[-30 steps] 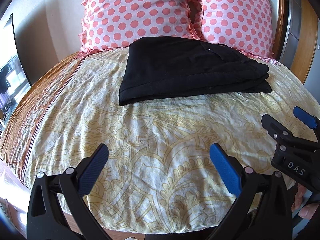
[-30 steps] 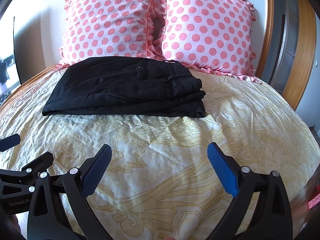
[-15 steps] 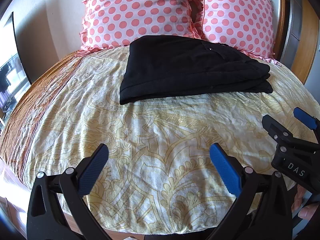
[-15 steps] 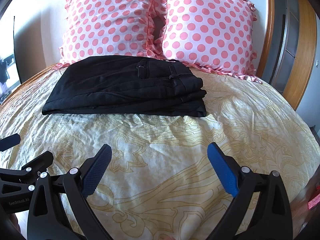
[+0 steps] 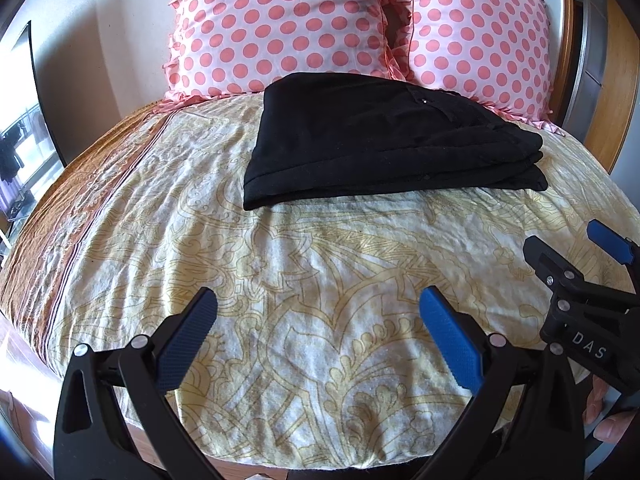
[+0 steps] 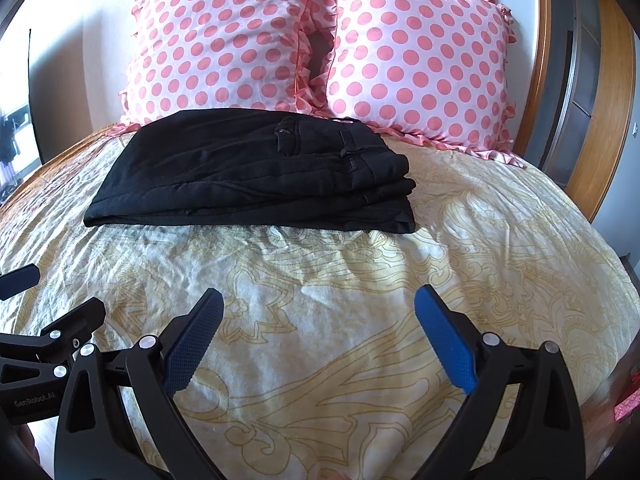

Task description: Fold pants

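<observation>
Pants: black cotton pants [image 6: 256, 172] lie folded into a thick, layered rectangle near the head edge of the bed, just in front of two pink polka-dot pillows [image 6: 320, 48], on the yellow paisley bedspread [image 6: 320, 320].
Left claw: our left gripper [image 5: 318, 342] hovers over the foot end of the bedspread, jaws spread wide and holding nothing.
Right claw: our right gripper [image 6: 318, 340] hangs beside it near the same foot edge, likewise released and empty, well apart from the pants.
Step in hand: we judge the folding done, with both tools backed off from the stack.
Doing it well: we should pull away level and clear of the bedspread, so that no pad drags the cover and skews the stack; if we tidy at all, we press the right-hand layered edge, where the layers sit slightly uneven.
Hidden: the far edge of the pants, next to the pillows, is hard to see, so we cannot tell whether that side is square.
Cut off: the foot edge of the bed drops behind our gripper bodies in both wrist views.
</observation>
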`<state>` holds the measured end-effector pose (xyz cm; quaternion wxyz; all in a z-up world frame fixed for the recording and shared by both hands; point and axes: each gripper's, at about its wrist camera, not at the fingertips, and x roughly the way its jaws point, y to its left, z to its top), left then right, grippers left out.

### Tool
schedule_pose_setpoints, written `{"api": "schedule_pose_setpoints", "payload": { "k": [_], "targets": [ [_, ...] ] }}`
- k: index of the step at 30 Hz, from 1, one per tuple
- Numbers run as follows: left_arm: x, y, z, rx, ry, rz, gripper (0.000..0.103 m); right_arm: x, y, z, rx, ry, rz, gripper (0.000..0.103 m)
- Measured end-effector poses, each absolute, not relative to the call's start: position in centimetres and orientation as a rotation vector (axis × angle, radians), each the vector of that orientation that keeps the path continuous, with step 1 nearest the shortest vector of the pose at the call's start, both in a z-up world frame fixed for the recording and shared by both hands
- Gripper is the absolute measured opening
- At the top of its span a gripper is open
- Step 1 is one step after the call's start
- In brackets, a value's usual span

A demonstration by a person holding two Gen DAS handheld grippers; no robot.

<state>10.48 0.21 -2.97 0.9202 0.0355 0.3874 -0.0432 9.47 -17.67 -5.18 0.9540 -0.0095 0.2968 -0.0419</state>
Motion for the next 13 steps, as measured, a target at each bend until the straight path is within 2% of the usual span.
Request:
{"api": "schedule_pose_setpoints", "payload": {
  "k": [13],
  "targets": [
    [10.61,0.38,-2.61,0.066,0.790,-0.107,0.101,9.55,-17.53,-5.15,-0.020,0.607,-0.082,0.098]
  ]
}}
